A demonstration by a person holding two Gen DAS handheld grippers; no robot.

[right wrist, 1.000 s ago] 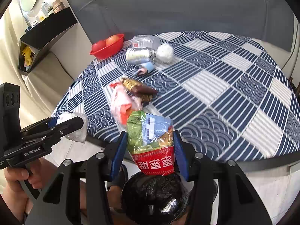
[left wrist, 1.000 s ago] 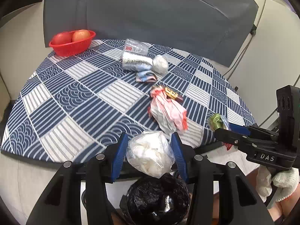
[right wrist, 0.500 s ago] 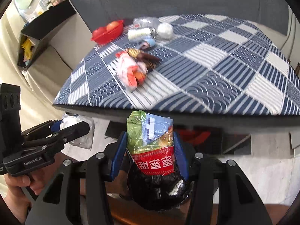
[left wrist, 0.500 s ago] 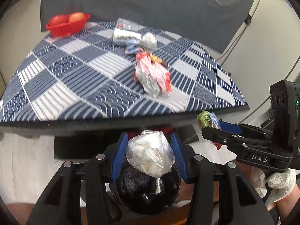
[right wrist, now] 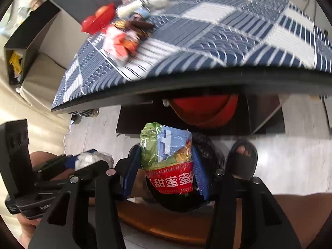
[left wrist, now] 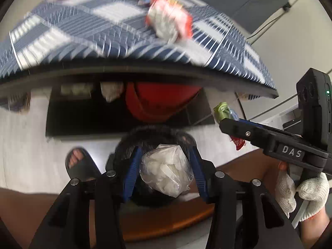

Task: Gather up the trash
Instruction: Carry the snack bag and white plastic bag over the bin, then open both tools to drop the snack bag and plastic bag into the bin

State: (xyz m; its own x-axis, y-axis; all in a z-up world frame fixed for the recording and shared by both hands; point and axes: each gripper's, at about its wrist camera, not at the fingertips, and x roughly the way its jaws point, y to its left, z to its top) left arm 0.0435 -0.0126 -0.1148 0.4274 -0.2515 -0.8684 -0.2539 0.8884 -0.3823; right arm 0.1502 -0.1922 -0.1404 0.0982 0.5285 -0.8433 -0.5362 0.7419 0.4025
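Pinching a clear plastic bag point(left wrist: 166, 167) in the left gripper point(left wrist: 165, 166) above the black bin point(left wrist: 153, 137). Clamping a snack wrapper point(right wrist: 168, 157) in the right gripper point(right wrist: 166, 166) alongside

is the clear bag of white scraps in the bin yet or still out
Out: the clear plastic bag of white scraps sits clamped in the left tool, above the black-lined bin.

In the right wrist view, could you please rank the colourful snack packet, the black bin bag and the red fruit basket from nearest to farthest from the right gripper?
1. Colourful snack packet: clamped in the right gripper.
2. Black bin bag: directly beneath and behind the packet.
3. Red fruit basket: far off on the table, upper left.
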